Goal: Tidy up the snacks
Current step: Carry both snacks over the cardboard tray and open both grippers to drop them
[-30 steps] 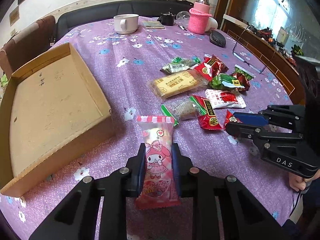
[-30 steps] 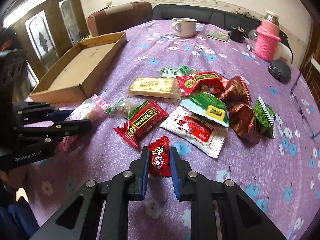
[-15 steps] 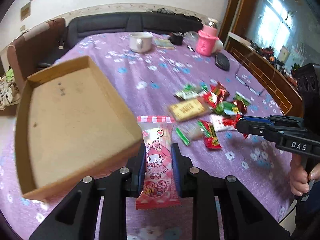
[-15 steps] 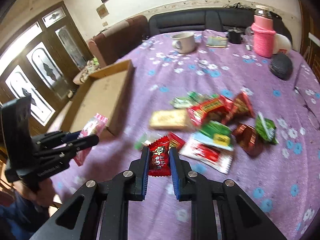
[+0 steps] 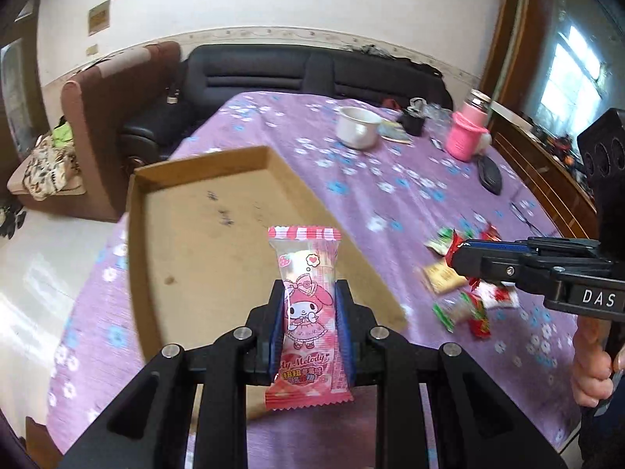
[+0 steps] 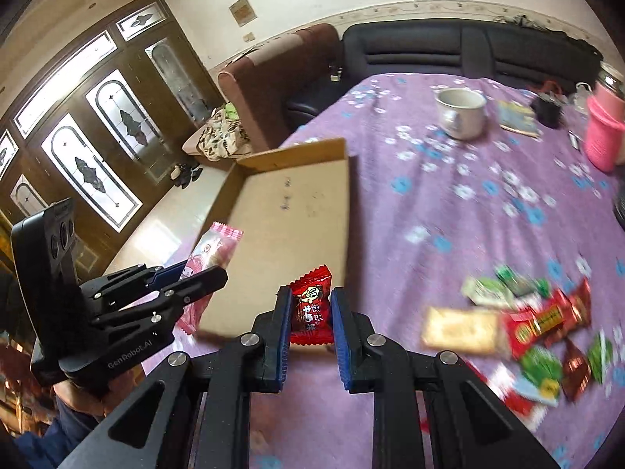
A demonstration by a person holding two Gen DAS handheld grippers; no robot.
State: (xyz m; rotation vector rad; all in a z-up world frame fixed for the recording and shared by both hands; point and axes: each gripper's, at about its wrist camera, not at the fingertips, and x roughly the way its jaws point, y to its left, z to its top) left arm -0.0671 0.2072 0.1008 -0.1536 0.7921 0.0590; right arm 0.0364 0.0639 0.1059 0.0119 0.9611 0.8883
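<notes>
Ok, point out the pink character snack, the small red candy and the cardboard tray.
pink character snack (image 5: pixel 308 308), left wrist view, printed front.
small red candy (image 6: pixel 310 308), right wrist view, wrapper middle.
cardboard tray (image 5: pixel 203 242), left wrist view, bare floor.

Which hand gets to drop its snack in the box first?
Probably the left. The left gripper holds the pink snack over the cardboard box; the right gripper's red candy is near its corner.
</notes>
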